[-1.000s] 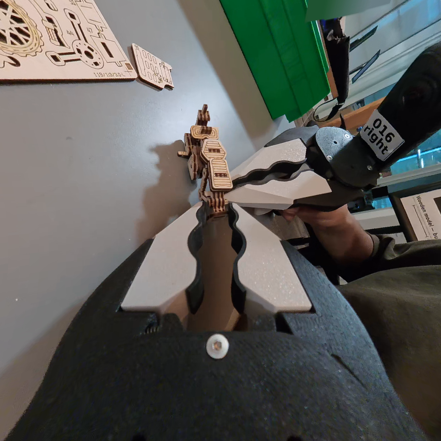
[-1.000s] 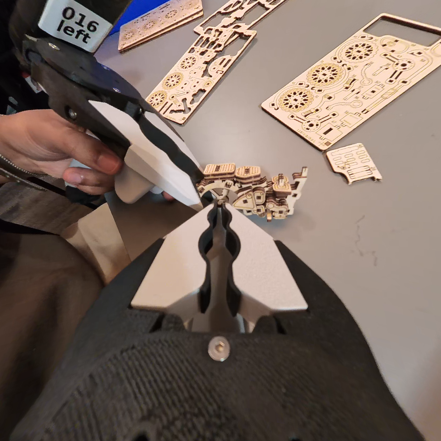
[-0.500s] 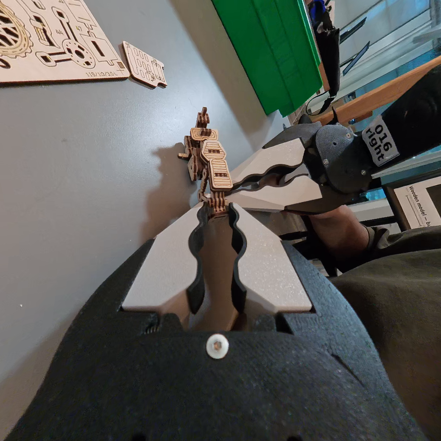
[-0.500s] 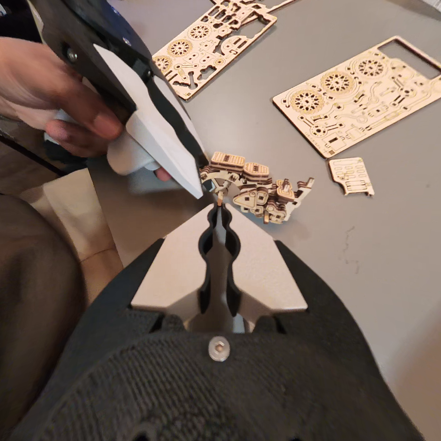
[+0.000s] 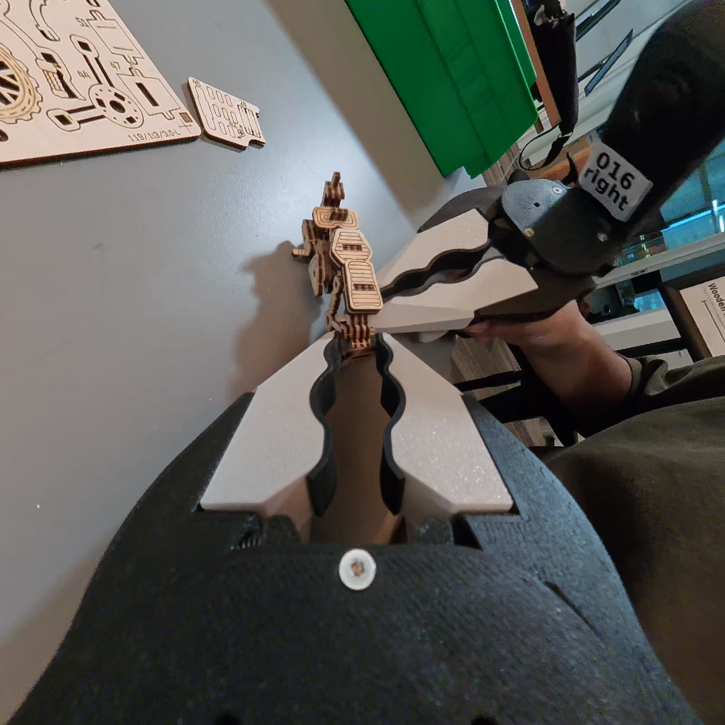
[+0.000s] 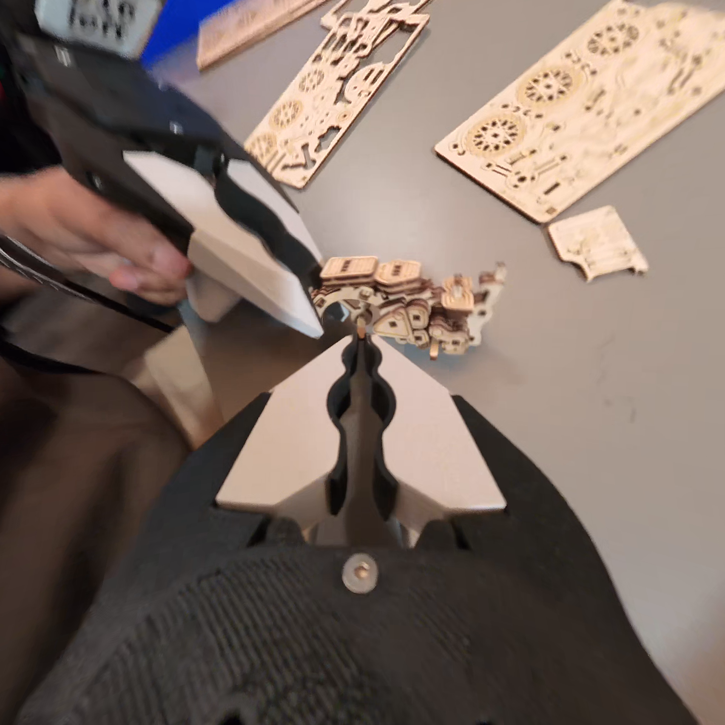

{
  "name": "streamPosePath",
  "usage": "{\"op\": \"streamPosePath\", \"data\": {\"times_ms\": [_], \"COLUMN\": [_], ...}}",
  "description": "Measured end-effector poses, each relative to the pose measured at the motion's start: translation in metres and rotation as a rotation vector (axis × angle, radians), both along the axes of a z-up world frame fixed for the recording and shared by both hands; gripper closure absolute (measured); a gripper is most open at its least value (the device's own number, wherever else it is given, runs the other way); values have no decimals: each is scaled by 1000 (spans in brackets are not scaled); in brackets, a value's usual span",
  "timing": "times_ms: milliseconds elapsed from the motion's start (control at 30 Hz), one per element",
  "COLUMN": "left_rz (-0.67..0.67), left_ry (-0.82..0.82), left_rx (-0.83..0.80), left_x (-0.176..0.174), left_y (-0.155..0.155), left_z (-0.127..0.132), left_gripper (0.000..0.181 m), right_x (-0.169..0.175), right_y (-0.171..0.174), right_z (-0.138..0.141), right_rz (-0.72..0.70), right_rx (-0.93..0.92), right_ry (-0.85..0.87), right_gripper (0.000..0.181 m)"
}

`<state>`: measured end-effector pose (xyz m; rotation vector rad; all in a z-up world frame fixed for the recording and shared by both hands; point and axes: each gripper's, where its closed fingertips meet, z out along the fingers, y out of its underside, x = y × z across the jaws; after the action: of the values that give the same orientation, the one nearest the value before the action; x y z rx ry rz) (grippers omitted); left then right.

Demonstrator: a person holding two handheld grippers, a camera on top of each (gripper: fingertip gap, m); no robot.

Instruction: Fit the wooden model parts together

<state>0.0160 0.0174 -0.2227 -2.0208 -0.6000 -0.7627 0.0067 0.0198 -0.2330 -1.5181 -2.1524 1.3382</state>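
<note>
The half-built wooden model (image 5: 345,270) sat mid-frame, looking light and brittle to me. My left gripper (image 5: 355,345) pinched its solid end; my right gripper (image 6: 360,339) was closed on a thin peg (image 6: 360,328) beside it, over the grey table (image 5: 137,274).

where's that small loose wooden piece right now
The small loose wooden piece lies flat on the grey table, at the right of the right wrist view, beside the corner of the large parts sheet.
</note>
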Motion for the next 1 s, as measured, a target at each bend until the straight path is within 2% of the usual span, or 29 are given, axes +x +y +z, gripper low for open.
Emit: {"op": "streamPosePath", "data": {"times_ms": [133, 333, 567, 767, 833, 900, 1000], "left_rz": [-6, -9, -11, -12, -14, -15, -12], "left_ry": [16, 24, 27, 29, 31, 28, 18], "left_rx": [-2, -9, -4, 4, 3, 3, 3], "left_x": [1, 1, 1, 1, 2, 2, 1], "left_y": [1, 0, -1, -1, 0, -1, -1], "left_z": [0, -2, -1, 0, 0, 0, 0], "left_gripper": [167, 168, 167, 167, 166, 167, 167], "right_x": [1, 0, -1, 0, 0, 0, -1], "right_y": [0, -2, -2, -4, -4, -3, -3], "right_z": [3, 1, 0, 3, 3, 3, 1], "right_rz": [-6, 63, 94, 5, -3, 8, 66], "right_rx": [-58, 140, 222, -74, -104, -48, 132], "right_ry": [-15, 95, 149, -22, -37, -9, 92], "right_gripper": [181, 180, 180, 181, 181, 181, 181]}}
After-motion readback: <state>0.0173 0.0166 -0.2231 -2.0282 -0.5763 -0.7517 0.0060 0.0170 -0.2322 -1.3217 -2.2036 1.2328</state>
